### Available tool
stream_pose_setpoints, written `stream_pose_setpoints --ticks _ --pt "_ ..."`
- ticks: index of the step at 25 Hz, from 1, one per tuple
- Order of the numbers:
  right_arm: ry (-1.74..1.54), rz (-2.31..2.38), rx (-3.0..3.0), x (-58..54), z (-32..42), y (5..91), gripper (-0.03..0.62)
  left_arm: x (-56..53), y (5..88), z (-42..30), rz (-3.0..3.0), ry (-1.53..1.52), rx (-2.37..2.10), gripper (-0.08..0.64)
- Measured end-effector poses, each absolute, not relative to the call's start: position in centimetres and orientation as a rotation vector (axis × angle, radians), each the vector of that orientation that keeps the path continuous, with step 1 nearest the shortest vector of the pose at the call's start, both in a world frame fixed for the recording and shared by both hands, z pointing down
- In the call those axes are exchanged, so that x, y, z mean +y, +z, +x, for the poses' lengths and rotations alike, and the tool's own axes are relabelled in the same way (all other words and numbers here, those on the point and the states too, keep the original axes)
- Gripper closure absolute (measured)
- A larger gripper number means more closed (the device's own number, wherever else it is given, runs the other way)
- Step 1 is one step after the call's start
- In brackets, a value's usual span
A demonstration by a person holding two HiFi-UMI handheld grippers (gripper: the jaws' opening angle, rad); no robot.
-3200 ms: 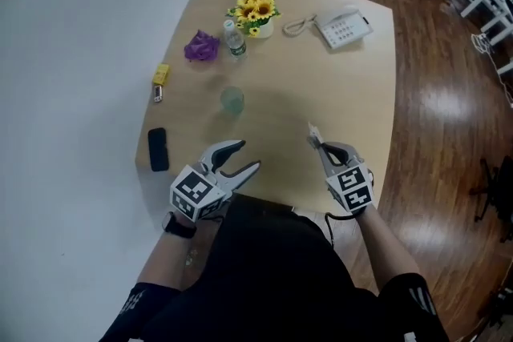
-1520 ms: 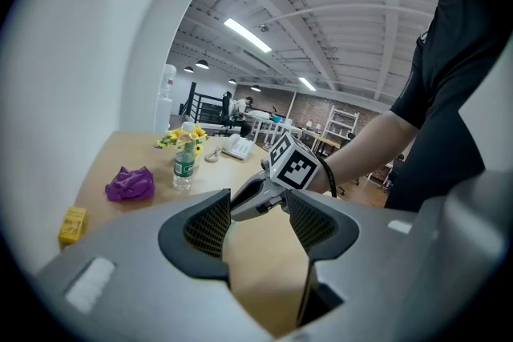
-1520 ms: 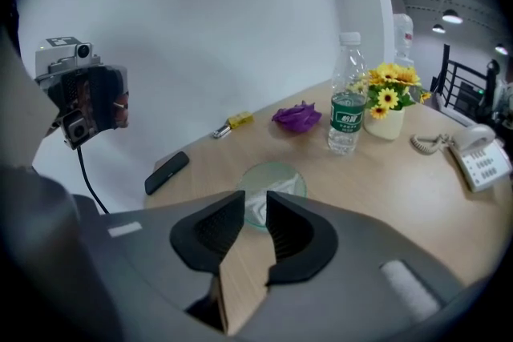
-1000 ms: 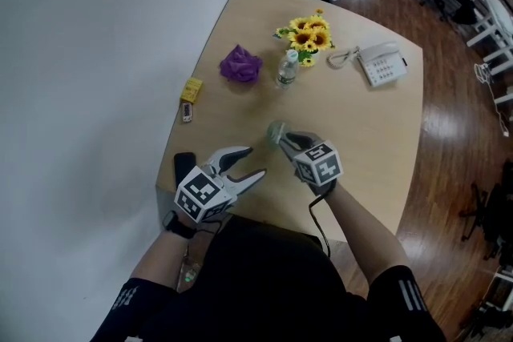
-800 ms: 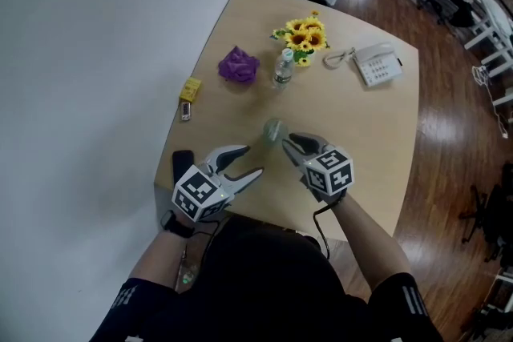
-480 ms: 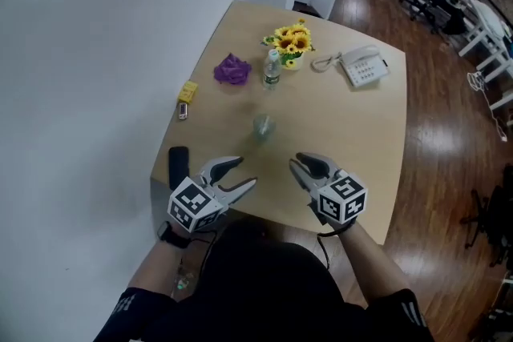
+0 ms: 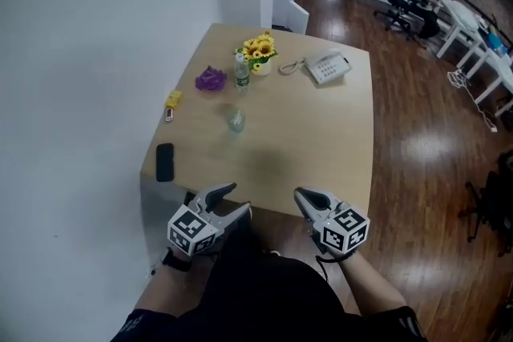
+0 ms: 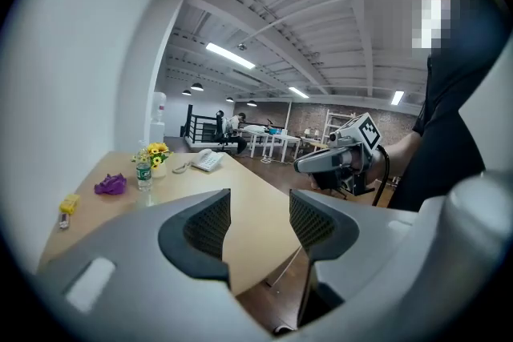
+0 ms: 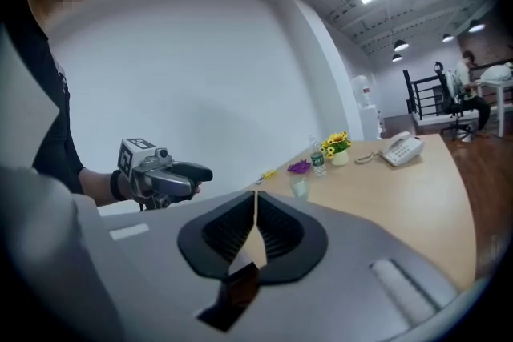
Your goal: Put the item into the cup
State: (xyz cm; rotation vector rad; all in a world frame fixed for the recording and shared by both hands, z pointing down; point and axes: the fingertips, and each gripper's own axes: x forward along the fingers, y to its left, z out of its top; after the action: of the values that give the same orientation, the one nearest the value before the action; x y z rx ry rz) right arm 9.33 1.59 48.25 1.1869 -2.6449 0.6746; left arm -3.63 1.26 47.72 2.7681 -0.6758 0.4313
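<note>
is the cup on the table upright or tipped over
Upright: the cup stands on its base on the table, and the right gripper view shows it from the side standing straight, not lying over.

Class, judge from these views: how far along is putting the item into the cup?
Done: cannot confirm; the clear greenish cup stands on the tan wooden table, its contents too small to see. In hand: nothing; left gripper open, right gripper with jaws closing on nothing. Left: checking the cup.

Black top with white-printed sleeves, dark wristband. Grey left gripper and right gripper, black ribbed pads, black-and-white marker cubes, black cable; right jaws closing, empty.
</note>
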Motion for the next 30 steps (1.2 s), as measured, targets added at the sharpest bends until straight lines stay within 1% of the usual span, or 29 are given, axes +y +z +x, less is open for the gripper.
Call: stream_pose_setpoints --ticks 1,9,15,25,30 --pt "0.688 1.200 -2.641 2.9 9.8 48.2 0.584 2.4 47.6 -3.3 2.769 0.428 -0.668 0.334" --pt "0.736 1.285 -2.629 10.7 12.2 47.4 0.584 8.2 46.4 -2.6 2.813 0.461 -0.627 0.334" --pt "0.722 1.408 -2.589 13.0 12.4 46.2 0.584 10.0 45.7 -3.8 2.839 0.454 -0.592 0.334" --pt "0.656 1.457 -2.600 15.6 7.3 44.2 0.584 13.4 46.1 -8.9 2.849 0.457 -0.552 0.334" --pt "0.639 1.462 -2.588 16.8 5.9 44.1 0.584 14.1 46.2 -10.2 2.858 0.449 -0.537 0.334"
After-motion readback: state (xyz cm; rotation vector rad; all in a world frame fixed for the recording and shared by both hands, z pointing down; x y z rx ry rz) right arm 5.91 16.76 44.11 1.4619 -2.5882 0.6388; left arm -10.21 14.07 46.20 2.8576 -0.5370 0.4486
